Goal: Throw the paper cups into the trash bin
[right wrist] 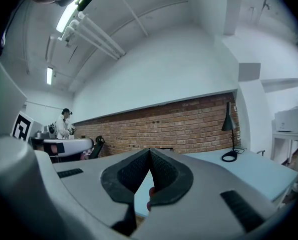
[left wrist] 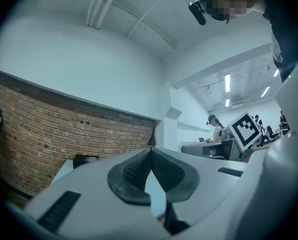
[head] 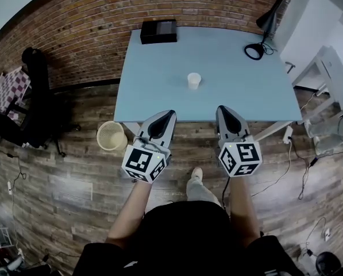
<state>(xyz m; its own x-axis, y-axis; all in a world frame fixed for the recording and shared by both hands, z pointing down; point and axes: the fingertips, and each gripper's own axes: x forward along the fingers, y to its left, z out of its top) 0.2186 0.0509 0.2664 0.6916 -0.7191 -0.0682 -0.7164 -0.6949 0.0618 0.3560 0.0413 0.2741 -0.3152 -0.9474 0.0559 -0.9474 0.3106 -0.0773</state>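
One white paper cup (head: 194, 80) stands upright near the middle of the light blue table (head: 160, 99). A round pale mesh trash bin (head: 111, 135) sits on the wooden floor by the table's front left corner. My left gripper (head: 170, 114) hovers just short of the table's front edge, its jaws shut with nothing between them. My right gripper (head: 222, 109) is beside it, also at the front edge, and its jaws meet at the tips, empty. In the right gripper view the tips (right wrist: 149, 150) touch; in the left gripper view the tips (left wrist: 151, 150) touch too.
A black box (head: 158, 31) sits at the table's far edge against the brick wall. A black desk lamp (head: 263, 33) stands at the far right corner. A black chair (head: 36, 96) is left of the table, white furniture (head: 332, 79) on the right, cables on the floor.
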